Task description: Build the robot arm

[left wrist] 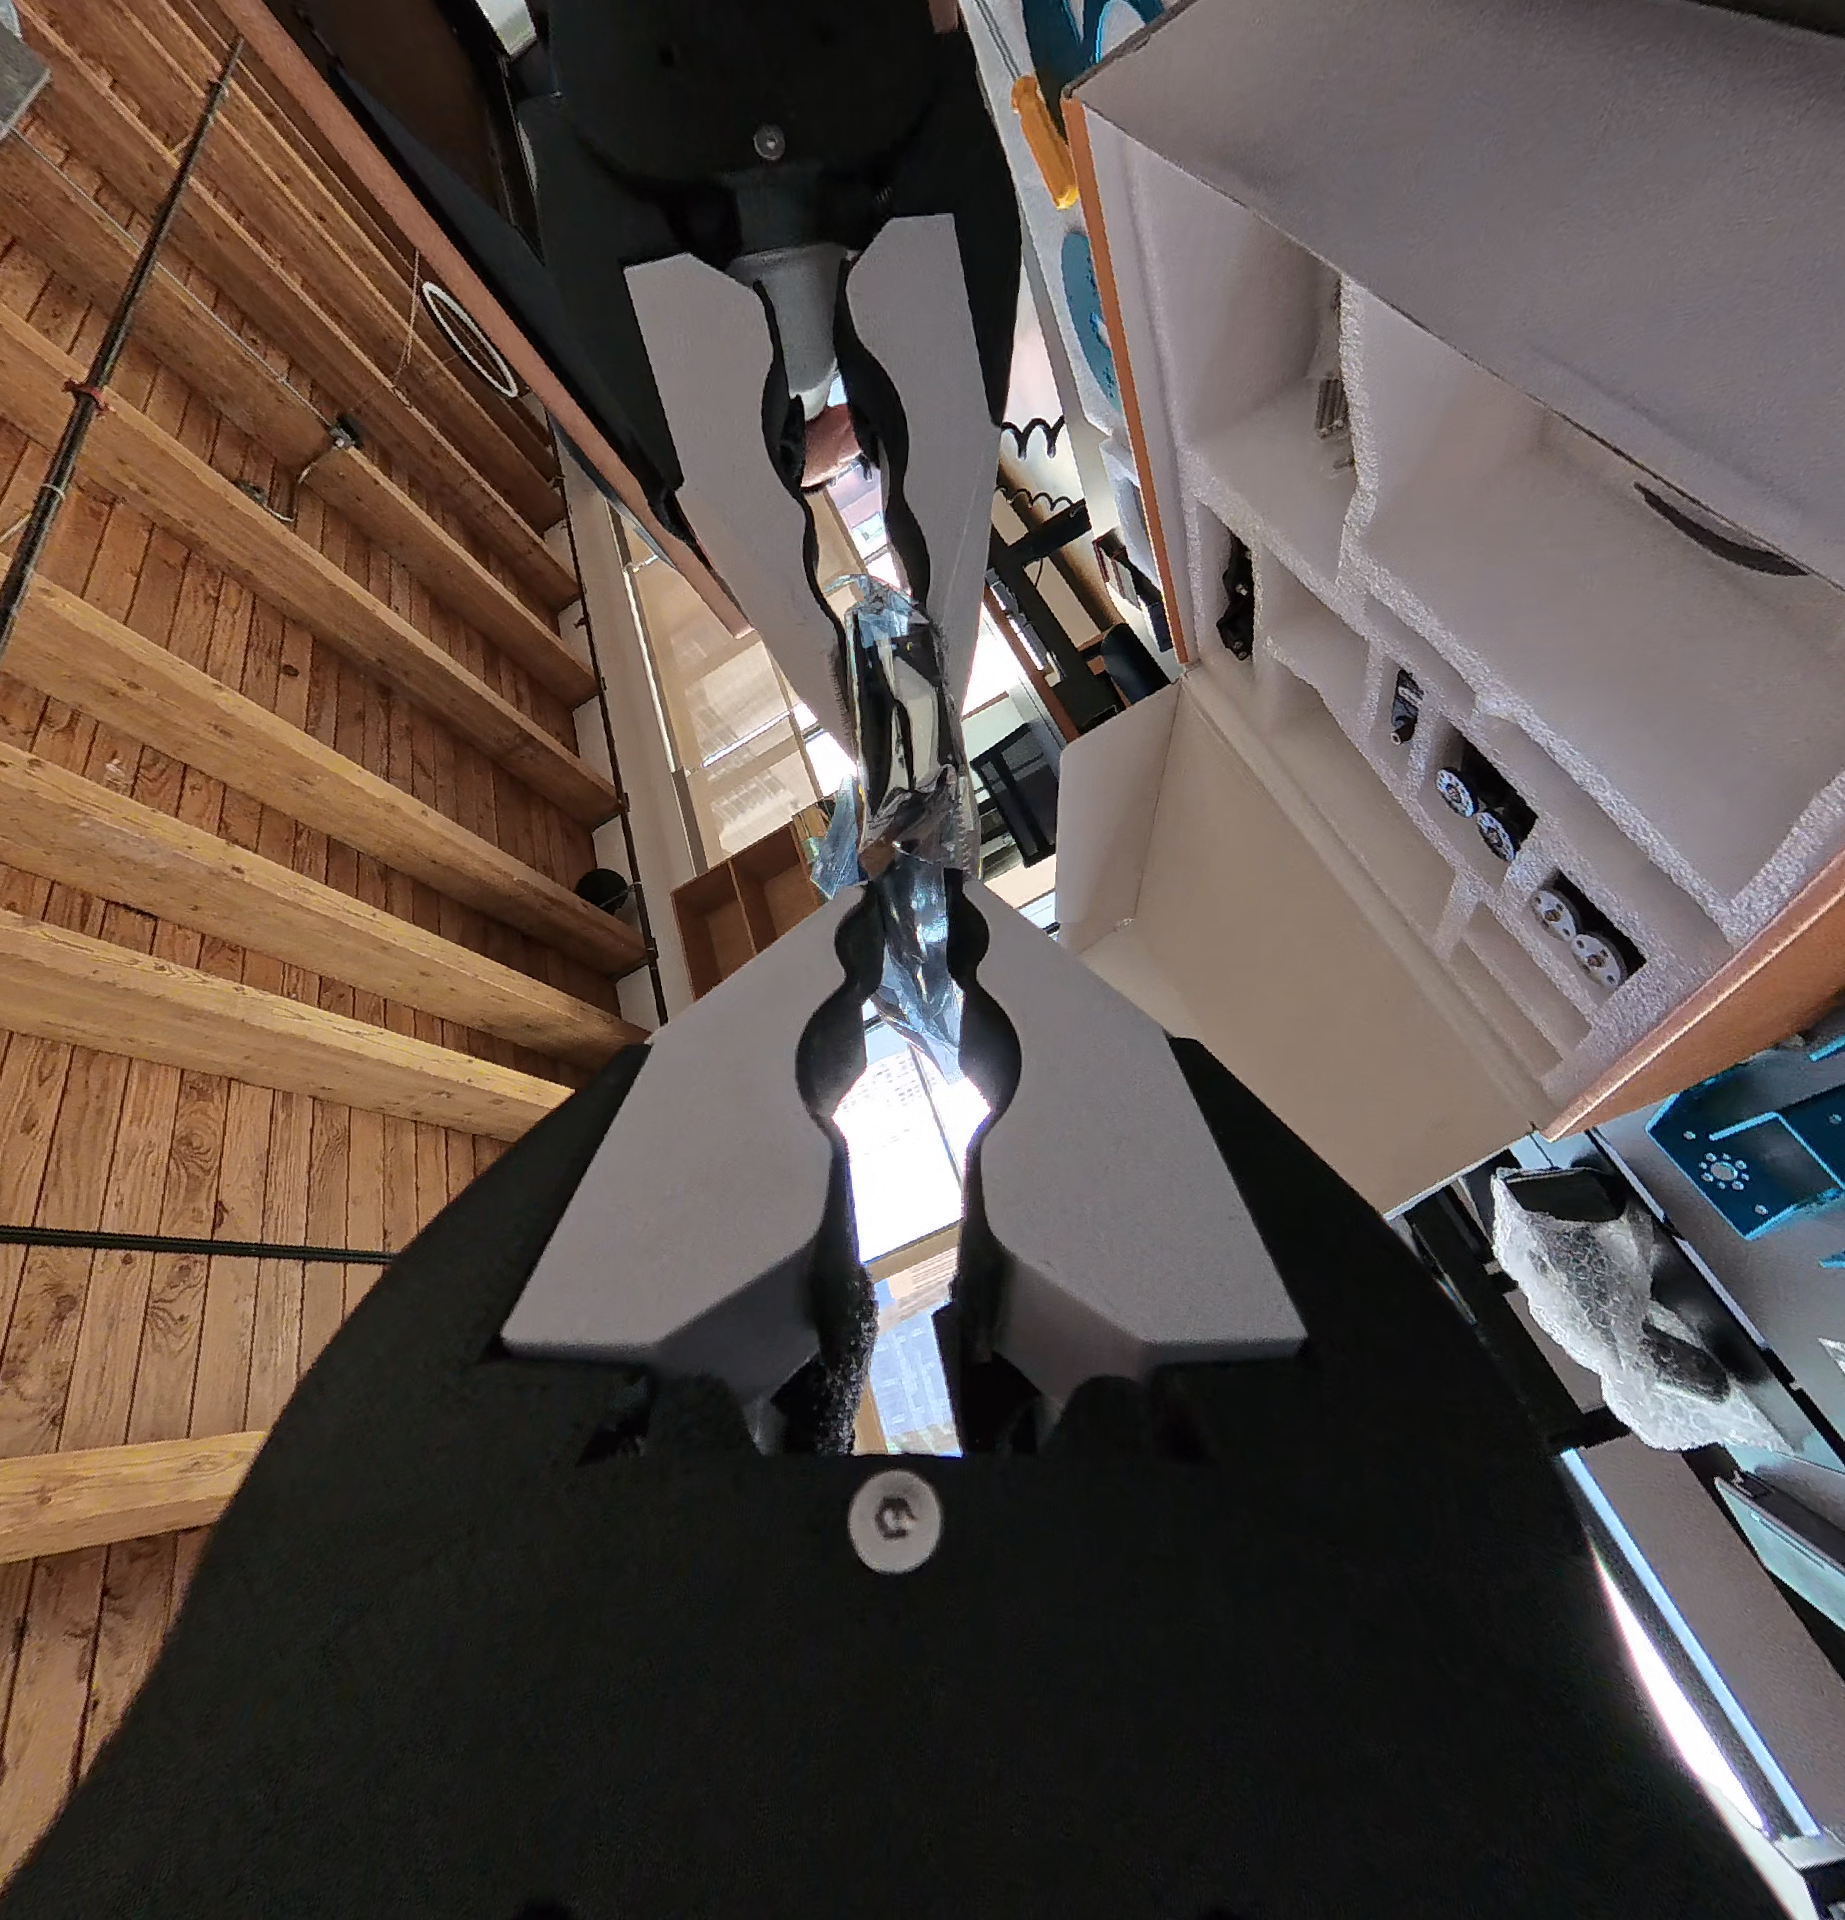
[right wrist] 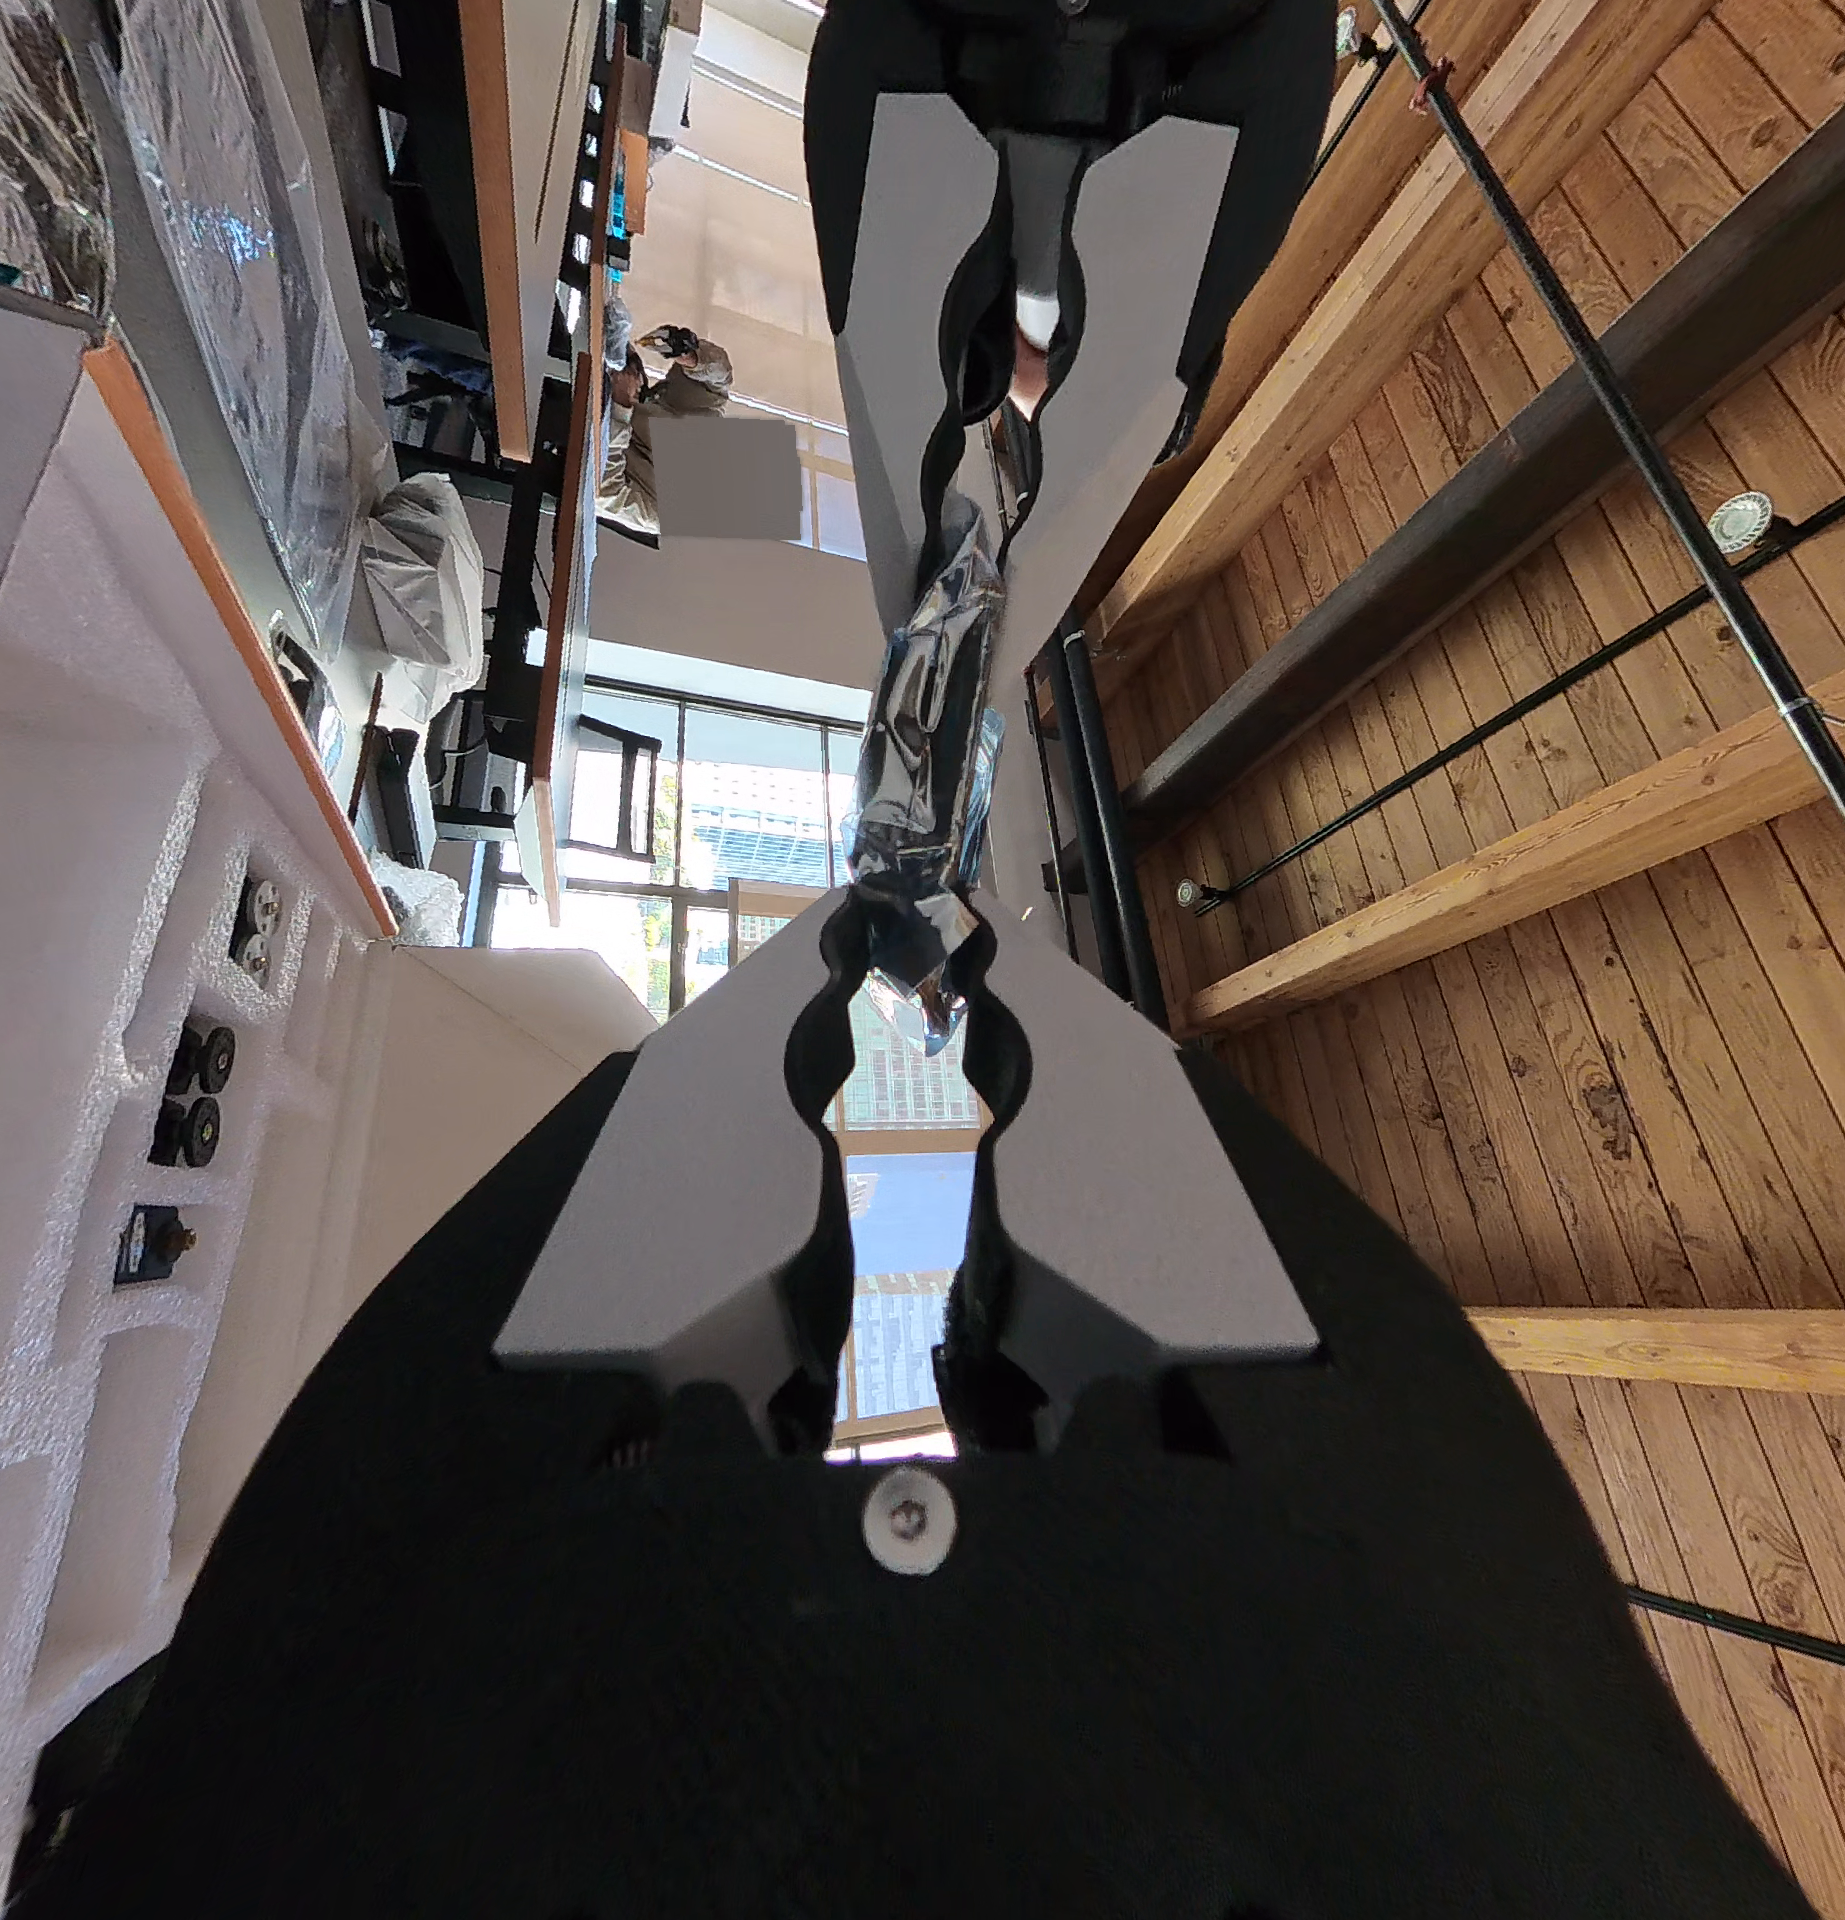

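Both grippers face each other tip to tip with a small shiny plastic bag [left wrist: 902,717] stretched between them — looks like each end is pinched so the packet stays taut in mid-air rather than resting on anything. The left gripper [left wrist: 913,904] is clamped on the near end, the right gripper [right wrist: 913,914] on the opposite end. Both are tilted sideways and raised, with wooden ceiling planks [left wrist: 222,727] on one side and a white foam-lined box [left wrist: 1469,675] of small parts on the other — the packet hangs well clear of it.
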A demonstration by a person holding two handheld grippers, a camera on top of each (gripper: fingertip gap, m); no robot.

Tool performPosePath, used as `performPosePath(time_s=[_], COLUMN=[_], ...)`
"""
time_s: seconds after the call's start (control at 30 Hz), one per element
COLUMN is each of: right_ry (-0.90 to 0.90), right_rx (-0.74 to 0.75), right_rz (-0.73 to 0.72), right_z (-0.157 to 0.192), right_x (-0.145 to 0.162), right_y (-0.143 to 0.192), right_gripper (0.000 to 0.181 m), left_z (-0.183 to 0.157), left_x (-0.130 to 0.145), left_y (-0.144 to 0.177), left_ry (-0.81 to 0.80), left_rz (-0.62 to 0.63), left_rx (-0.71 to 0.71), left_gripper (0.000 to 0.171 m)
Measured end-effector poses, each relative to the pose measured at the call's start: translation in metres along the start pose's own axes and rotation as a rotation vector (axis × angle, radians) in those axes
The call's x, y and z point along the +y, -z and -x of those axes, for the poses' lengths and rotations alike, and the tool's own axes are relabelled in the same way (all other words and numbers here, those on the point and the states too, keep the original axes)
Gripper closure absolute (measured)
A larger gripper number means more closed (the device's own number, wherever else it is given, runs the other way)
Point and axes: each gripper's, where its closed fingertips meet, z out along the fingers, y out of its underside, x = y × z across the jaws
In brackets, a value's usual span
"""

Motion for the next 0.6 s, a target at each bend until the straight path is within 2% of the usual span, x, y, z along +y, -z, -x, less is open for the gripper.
performPosePath(time_s=[0.13, 0.2, 0.3, 0.5, 0.6], right_ry=[-0.103, -0.315, -0.649, -0.974, -1.138], right_rx=[-0.049, -0.09, -0.148, -0.471, -0.57], right_rz=[-0.002, 0.015, -0.039, 0.003, 0.086], right_z=[0.01, 0.017, 0.024, 0.06, 0.071], right_x=[0.0, 0.002, -0.004, 0.01, 0.039], right_y=[0.004, 0.005, 0.013, 0.018, 0.016], right_gripper=[0.167, 0.166, 0.167, 0.169, 0.169], left_z=[-0.005, -0.009, -0.017, -0.046, -0.043], left_x=[-0.004, -0.006, -0.014, -0.009, 0.011], left_y=[-0.004, -0.008, -0.01, -0.028, -0.025], left_ry=[0.143, 0.383, 0.679, 1.132, 1.433], left_rz=[0.003, 0.041, 0.015, -0.02, -0.062], left_rx=[0.056, 0.099, 0.137, 0.19, 0.138], left_gripper=[0.162, 0.162, 0.162, 0.158, 0.148])
